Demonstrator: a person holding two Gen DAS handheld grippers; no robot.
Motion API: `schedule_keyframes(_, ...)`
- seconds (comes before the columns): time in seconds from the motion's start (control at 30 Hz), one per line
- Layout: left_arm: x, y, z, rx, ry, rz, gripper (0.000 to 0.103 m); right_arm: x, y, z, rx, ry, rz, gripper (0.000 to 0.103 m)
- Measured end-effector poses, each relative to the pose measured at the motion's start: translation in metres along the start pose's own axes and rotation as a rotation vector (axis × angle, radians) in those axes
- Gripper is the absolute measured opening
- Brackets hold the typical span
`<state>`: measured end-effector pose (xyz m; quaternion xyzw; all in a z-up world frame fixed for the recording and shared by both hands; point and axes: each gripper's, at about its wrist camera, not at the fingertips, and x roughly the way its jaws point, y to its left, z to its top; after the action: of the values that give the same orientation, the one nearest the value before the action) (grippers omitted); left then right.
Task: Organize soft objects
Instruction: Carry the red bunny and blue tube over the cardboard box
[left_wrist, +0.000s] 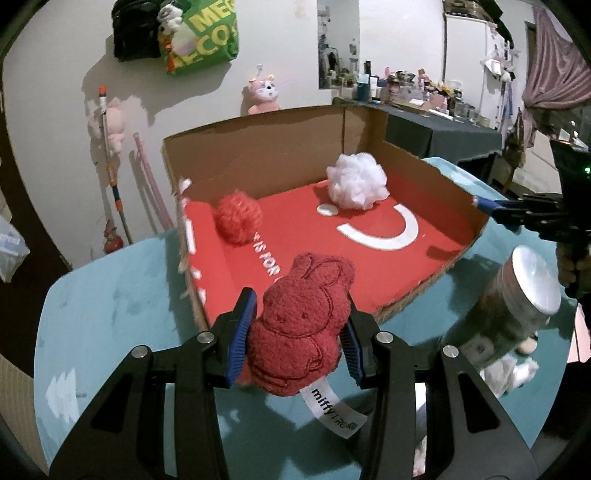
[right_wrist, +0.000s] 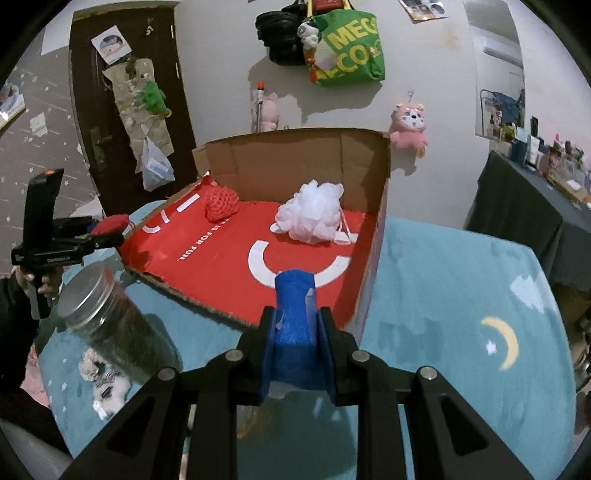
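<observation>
In the left wrist view my left gripper (left_wrist: 299, 314) is shut on a red rabbit plush (left_wrist: 299, 317) with a white "miffy" tag, held over the near edge of an open cardboard box (left_wrist: 258, 147). On the box's red floor lie a red knitted ball (left_wrist: 238, 218) and a white mesh puff (left_wrist: 356, 182). In the right wrist view my right gripper (right_wrist: 295, 314) is shut on a blue soft roll (right_wrist: 293, 332), at the box's near right corner (right_wrist: 369, 295). Each gripper shows in the other's view, the right gripper (left_wrist: 484, 204) at the right wall and the left gripper (right_wrist: 116, 232) at the left.
A clear jar with a metal lid (right_wrist: 92, 295) leans on the blue rug-covered table (right_wrist: 443, 295) between the grippers. A small white plush (left_wrist: 513, 369) lies by it. Bags and plush toys hang on the wall behind; a cluttered dark table (right_wrist: 517, 206) stands far right.
</observation>
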<state>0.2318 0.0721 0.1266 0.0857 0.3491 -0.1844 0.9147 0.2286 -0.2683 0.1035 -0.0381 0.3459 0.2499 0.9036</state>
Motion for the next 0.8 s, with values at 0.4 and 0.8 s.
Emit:
schedule_keyframes(0.4, 0.055, -0.009, 0.043, -0.024, 0.117, 0.036, 0.041, 0.072, 0.004, 0.055, -0.045, 0.174, -0.104, 0.024)
schedule_keyframes(0.8, 0.114, -0.002, 0.057, -0.023, 0.299, 0.117, 0.041, 0.14, 0.002, 0.076, -0.057, 0.382, -0.221, 0.024)
